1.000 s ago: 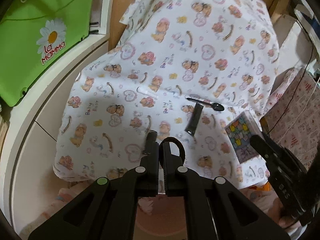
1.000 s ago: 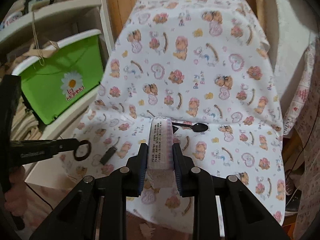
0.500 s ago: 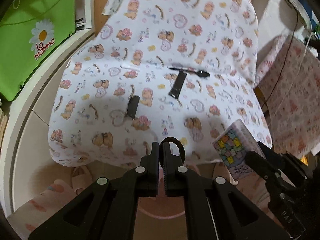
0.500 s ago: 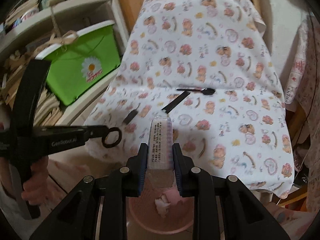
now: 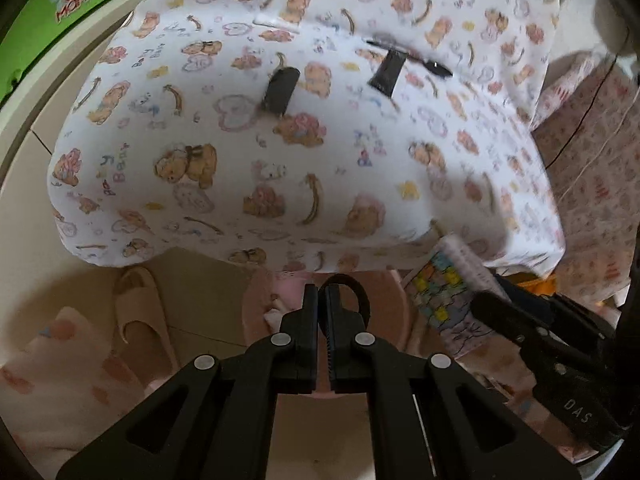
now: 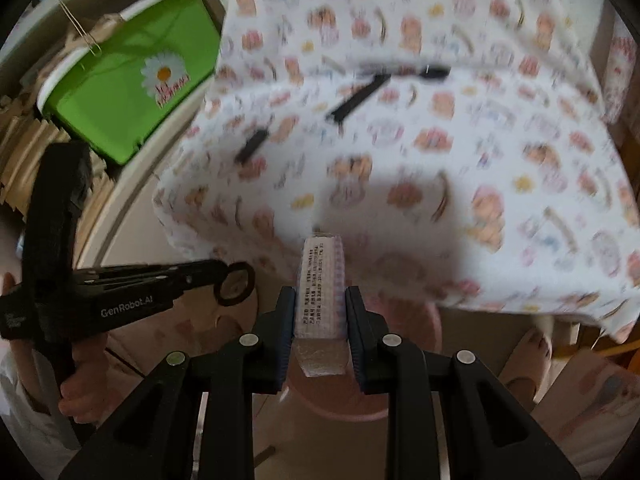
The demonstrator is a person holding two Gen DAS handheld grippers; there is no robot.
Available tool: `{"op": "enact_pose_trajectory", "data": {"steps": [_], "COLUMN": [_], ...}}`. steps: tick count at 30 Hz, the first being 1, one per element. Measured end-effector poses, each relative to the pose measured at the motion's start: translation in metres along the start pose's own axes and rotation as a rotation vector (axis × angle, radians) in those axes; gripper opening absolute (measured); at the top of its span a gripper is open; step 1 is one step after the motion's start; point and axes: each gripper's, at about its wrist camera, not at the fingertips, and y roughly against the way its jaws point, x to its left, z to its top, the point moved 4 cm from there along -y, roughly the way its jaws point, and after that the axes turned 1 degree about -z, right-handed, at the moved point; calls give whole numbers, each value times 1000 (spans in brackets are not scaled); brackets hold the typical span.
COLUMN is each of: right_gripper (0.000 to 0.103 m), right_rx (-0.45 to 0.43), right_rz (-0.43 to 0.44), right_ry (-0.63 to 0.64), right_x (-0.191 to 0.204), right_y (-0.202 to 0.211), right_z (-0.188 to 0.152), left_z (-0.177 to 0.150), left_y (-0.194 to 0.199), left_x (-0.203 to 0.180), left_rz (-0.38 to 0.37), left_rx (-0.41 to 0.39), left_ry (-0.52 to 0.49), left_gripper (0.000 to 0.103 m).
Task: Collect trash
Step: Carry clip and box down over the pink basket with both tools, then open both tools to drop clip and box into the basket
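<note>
**A:** So how much of the trash has actually been collected here?

**B:** Roughly halfway, by the look of it. A tissue packet [image 6: 320,288] is clamped between the jaws of the right gripper [image 6: 320,320], right above the pink bin [image 6: 340,408] on the floor, so a drop is probably next. A small black ring [image 5: 352,292] is pinched in the left gripper [image 5: 323,312], jaws nearly shut on it, also held over the bin [image 5: 384,312]. Some crumpled white stuff can already be made out inside.

**A:** And what's been left on the table?

**B:** Three dark pieces at least: a short black wrapper [image 5: 280,90], a longer flat black strip [image 5: 388,72], and a black plastic spoon [image 5: 424,62] just behind it. A thin white stick-like thing [image 5: 276,23] is seen farther back, too blurred to be named.

**A:** Textures?

**B:** The packet is soft crinkly plastic with printed text down its edge. The tablecloth [image 5: 192,168] is soft cotton, bear print. The bin is smooth round plastic.
</note>
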Motion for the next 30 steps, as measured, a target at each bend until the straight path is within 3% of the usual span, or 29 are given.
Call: {"op": "enact_pose_trajectory", "data": {"steps": [8,16,21,26,30], "right_gripper": [27,27,27,27,27], "right_rx": [169,338,385,421,466], "right_rz": [-99,-158,-186,-275,-245], "right_ry": [34,5,-17,17,-51], "right_x": [-3,-20,-34,-45,-56], "right_y": [-62,-128,-153,-176,-182], "right_z": [-34,-72,-83,-90,-99], "left_z": [-21,-35,-46,-58,-65], "left_y": [-46,-96,-119,-144,-150], "left_x": [-9,5,15,24,28], "left_rz": [58,72,98,117,138], "left_rx": [107,247,301,378,389], "left_ry": [-37,5,31,70,79], "left_gripper": [3,4,4,4,5]}}
